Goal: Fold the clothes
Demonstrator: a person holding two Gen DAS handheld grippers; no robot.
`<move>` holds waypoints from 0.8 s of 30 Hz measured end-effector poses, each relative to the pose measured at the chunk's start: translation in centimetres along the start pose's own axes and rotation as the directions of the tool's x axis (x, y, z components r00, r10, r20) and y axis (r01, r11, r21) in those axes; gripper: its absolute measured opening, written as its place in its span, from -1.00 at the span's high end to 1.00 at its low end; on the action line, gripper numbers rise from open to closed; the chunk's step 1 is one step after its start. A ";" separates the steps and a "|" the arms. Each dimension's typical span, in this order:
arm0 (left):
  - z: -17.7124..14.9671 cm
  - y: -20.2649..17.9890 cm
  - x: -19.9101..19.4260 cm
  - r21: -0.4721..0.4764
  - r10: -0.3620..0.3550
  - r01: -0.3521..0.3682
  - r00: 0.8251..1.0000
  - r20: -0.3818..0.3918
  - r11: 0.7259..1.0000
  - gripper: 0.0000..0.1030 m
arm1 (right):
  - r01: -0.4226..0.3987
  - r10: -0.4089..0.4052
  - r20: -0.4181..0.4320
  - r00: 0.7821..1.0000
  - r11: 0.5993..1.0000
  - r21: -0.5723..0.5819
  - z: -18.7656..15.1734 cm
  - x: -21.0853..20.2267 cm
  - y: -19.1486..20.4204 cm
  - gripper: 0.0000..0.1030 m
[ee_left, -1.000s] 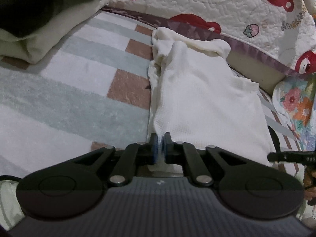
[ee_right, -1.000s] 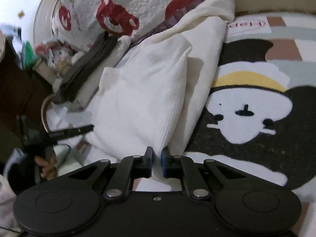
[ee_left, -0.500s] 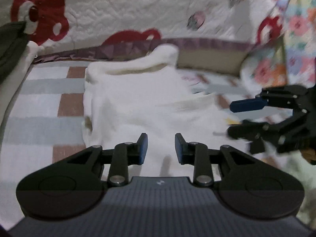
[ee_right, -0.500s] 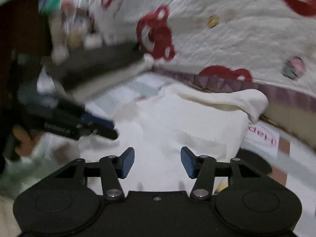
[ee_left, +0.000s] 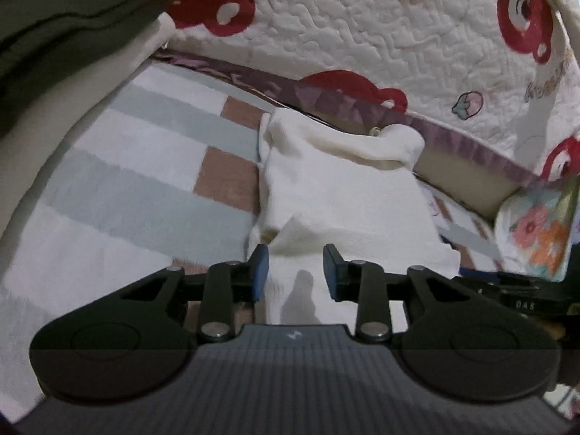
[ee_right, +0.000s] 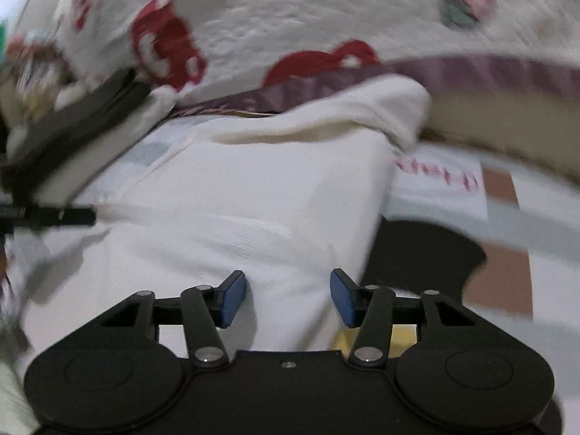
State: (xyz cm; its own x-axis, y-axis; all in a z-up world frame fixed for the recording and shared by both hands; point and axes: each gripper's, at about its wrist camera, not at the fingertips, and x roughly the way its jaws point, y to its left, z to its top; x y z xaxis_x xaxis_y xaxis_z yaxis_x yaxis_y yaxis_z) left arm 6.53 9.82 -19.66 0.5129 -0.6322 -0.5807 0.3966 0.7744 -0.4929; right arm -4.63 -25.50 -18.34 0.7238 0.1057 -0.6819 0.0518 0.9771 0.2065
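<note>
A white waffle-knit garment [ee_left: 344, 195] lies folded on a striped bed sheet [ee_left: 127, 166], its far end bunched against the quilt. My left gripper [ee_left: 295, 272] is open and empty, just above the garment's near left edge. The garment also shows in the right wrist view [ee_right: 272, 195]. My right gripper [ee_right: 288, 297] is open and empty over the garment's near right part. The left gripper's fingertips [ee_right: 72, 215] show at the left in the right wrist view. The right gripper's body [ee_left: 522, 290] shows at the right in the left wrist view.
A white quilt with red bear prints [ee_left: 398, 29] rises behind the garment. A stack of folded clothes, dark over cream [ee_left: 54, 18], lies at the left, also in the right wrist view [ee_right: 72, 123]. A floral bundle [ee_left: 536, 232] sits at the right. A black cartoon print [ee_right: 417, 253] marks the sheet.
Both grippers were shut on the garment's near edge a second ago. They let go and opened, and the garment now lies folded over. Both views have swung toward the quilt.
</note>
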 end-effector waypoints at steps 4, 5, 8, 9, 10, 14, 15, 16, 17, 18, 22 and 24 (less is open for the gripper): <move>-1.1 -1.2 -0.6 0.065 -0.012 0.013 1.000 -0.026 0.998 0.00 | -0.052 0.049 0.025 0.998 0.992 0.114 -0.8 -1.7 -2.1 -0.13; -1.4 -1.4 -0.5 0.073 -0.013 0.016 0.999 -0.036 0.997 0.00 | -0.070 0.066 0.030 0.997 0.987 0.143 -1.0 -1.9 -2.4 -0.13; -2.5 -1.8 0.0 0.090 -0.015 0.023 0.996 -0.088 0.996 0.03 | -0.120 0.110 0.056 0.992 0.969 0.217 -1.7 -1.9 -2.9 -0.13; -2.7 -2.0 0.2 0.112 -0.012 0.025 0.993 -0.113 0.993 0.03 | -0.142 0.131 0.064 0.989 0.963 0.230 -1.7 -1.7 -2.9 -0.13; -3.0 -2.4 0.4 0.141 0.000 0.018 0.992 -0.124 0.990 0.03 | -0.159 0.146 0.072 0.987 0.958 0.238 -1.8 -1.6 -2.8 -0.13; -3.4 -3.0 0.4 0.179 0.027 -0.007 0.993 -0.114 0.984 0.00 | -0.193 0.188 0.046 0.981 0.957 0.218 -1.7 -0.2 -1.9 -0.13; -3.5 -3.0 0.4 0.173 0.031 -0.011 0.993 -0.111 0.985 0.00 | -0.192 0.190 0.035 0.981 0.957 0.217 -1.7 0.1 -1.8 -0.13; -3.5 -3.0 0.3 0.177 0.044 -0.026 0.994 -0.101 0.984 0.00 | -0.192 0.190 0.026 0.981 0.958 0.213 -1.8 0.3 -1.6 -0.13; -3.7 -3.1 -0.2 0.194 0.062 -0.046 0.995 -0.078 0.980 0.00 | -0.190 0.186 0.035 0.982 0.964 0.187 -2.0 -0.4 -1.3 -0.13; -3.8 -3.4 -0.7 0.215 0.078 -0.065 0.996 -0.050 0.974 0.01 | -0.187 0.183 0.043 0.982 0.969 0.160 -2.1 -1.2 -1.0 -0.13; -5.0 -4.6 -3.6 0.295 0.008 -0.005 1.000 -0.011 0.956 0.00 | -0.174 0.170 0.079 0.982 0.983 0.054 -2.9 -4.1 0.3 -0.13; -5.8 -5.8 -4.2 0.368 0.013 0.010 0.998 -0.060 0.930 0.00 | -0.166 0.165 0.097 0.982 0.986 0.000 -3.3 -5.6 1.0 -0.13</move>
State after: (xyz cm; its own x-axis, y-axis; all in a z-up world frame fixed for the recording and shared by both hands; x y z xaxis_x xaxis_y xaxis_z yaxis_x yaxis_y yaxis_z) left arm -2.38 7.83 -18.12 0.4718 -0.6221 -0.6248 0.6538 0.7223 -0.2255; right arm -10.90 -24.51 -16.58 0.7856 0.2469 -0.5673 -0.0685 0.9460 0.3169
